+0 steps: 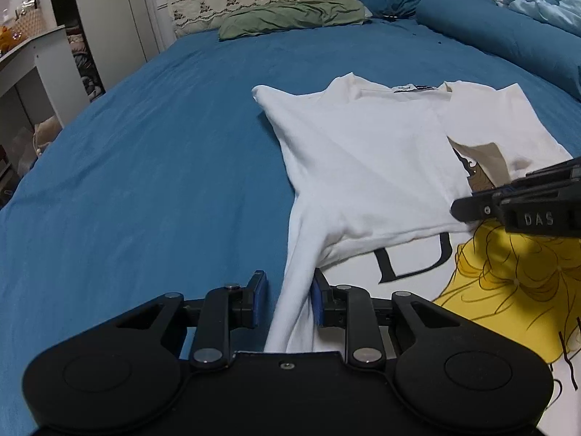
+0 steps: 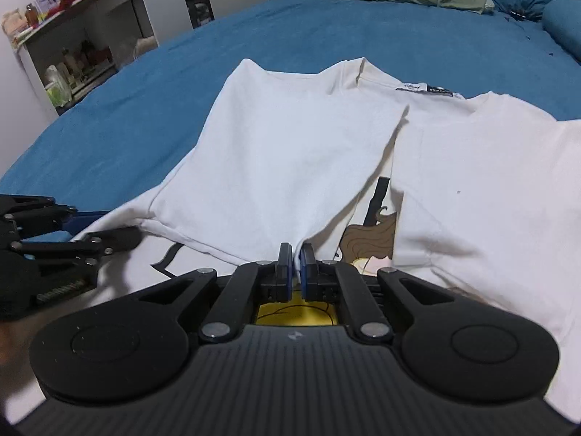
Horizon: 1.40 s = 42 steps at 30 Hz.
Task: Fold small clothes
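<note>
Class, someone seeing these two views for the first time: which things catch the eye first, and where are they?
A white cotton T-shirt with a yellow-haired cartoon print lies partly folded across the blue bedsheet. The right hand-held gripper is shut on a fold of it near the print, while the left hand-held gripper straddles the shirt's left edge, its pads not pressing. A crumpled green pillow rests at the headboard.

You get soft, even indoor light in both views, a little dim and cool. The white T-shirt (image 1: 363, 152) reads bright without glare; shadows under its folds are faint. Fisheye bending curves the blue bed sheet (image 1: 145, 138) toward the dark corners. The left tool (image 2: 47, 250) blurs at the right view's edge.
</note>
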Available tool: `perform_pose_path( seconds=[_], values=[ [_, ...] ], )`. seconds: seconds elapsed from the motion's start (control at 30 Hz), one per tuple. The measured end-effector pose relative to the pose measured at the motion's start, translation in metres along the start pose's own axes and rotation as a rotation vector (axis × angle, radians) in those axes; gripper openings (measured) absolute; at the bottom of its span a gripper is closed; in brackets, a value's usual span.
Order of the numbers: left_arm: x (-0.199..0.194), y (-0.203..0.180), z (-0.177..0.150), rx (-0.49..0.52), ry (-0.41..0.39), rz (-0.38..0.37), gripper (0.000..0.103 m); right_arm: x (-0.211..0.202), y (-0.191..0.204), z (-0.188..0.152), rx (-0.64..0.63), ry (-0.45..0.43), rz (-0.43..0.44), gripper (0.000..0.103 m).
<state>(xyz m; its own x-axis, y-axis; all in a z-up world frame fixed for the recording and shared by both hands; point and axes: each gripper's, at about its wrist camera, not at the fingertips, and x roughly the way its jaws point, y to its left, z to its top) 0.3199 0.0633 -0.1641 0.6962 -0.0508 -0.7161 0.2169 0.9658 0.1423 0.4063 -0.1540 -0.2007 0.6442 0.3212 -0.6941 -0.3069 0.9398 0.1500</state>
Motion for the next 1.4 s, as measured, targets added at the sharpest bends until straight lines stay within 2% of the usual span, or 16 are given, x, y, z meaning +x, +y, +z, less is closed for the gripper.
perform_pose_path(
  seconds=[0.07, 0.1, 0.13, 0.2, 0.3, 0.37, 0.47, 0.57, 0.67, 0.73, 0.77, 0.87, 1.0, 1.1, 1.27, 1.4],
  values=[
    [-0.003, 0.0, 0.0, -0.004, 0.001, 0.001, 0.03, -0.004, -0.001, 0.005, 0.008, 0.008, 0.0, 0.024],
    [-0.004, 0.0, -0.001, -0.006, 0.001, 0.001, 0.03, -0.008, -0.001, 0.008, 0.016, 0.022, -0.02, 0.04],
    [-0.006, 0.0, -0.001, -0.01, -0.001, -0.001, 0.03, -0.014, 0.0, 0.011, 0.018, 0.013, -0.047, 0.067],
    [-0.006, 0.001, -0.004, -0.018, -0.002, -0.006, 0.03, -0.028, 0.007, 0.018, -0.025, -0.093, -0.081, 0.088],
    [-0.006, 0.002, -0.007, -0.032, -0.005, -0.012, 0.03, -0.015, 0.014, 0.041, -0.101, -0.132, -0.08, 0.088],
    [-0.007, 0.003, -0.008, -0.042, -0.003, -0.015, 0.03, 0.009, 0.01, 0.06, -0.093, -0.157, -0.057, 0.088],
    [-0.007, 0.006, -0.011, -0.052, -0.004, -0.023, 0.031, 0.054, -0.006, 0.081, -0.023, -0.119, -0.064, 0.088],
    [-0.009, 0.01, -0.014, -0.059, -0.007, -0.032, 0.032, 0.088, -0.021, 0.084, 0.01, -0.068, -0.1, 0.085],
    [-0.01, 0.013, -0.016, -0.076, -0.016, -0.04, 0.032, 0.083, 0.0, 0.084, -0.071, -0.096, -0.169, 0.086],
    [-0.011, 0.014, -0.017, -0.088, -0.023, -0.041, 0.032, 0.072, 0.017, 0.084, -0.106, -0.177, -0.102, 0.086],
    [-0.011, 0.013, -0.018, -0.09, -0.027, -0.04, 0.032, 0.072, 0.027, 0.088, -0.116, -0.188, -0.067, 0.086],
    [-0.013, 0.012, -0.02, -0.078, -0.037, -0.038, 0.033, 0.092, 0.044, 0.103, -0.118, -0.169, -0.048, 0.086],
    [-0.012, 0.016, -0.024, -0.094, -0.049, -0.056, 0.034, 0.137, 0.045, 0.117, -0.073, -0.122, -0.105, 0.084],
    [-0.011, 0.013, -0.024, -0.088, -0.053, -0.053, 0.034, 0.147, 0.049, 0.116, -0.092, -0.144, -0.13, 0.087],
    [-0.016, 0.014, -0.022, -0.092, -0.05, -0.05, 0.035, 0.133, 0.042, 0.118, -0.055, -0.147, -0.104, 0.085],
    [-0.036, 0.019, -0.015, -0.101, -0.047, -0.023, 0.036, 0.064, 0.033, 0.108, -0.038, -0.243, -0.047, 0.087]
  ],
)
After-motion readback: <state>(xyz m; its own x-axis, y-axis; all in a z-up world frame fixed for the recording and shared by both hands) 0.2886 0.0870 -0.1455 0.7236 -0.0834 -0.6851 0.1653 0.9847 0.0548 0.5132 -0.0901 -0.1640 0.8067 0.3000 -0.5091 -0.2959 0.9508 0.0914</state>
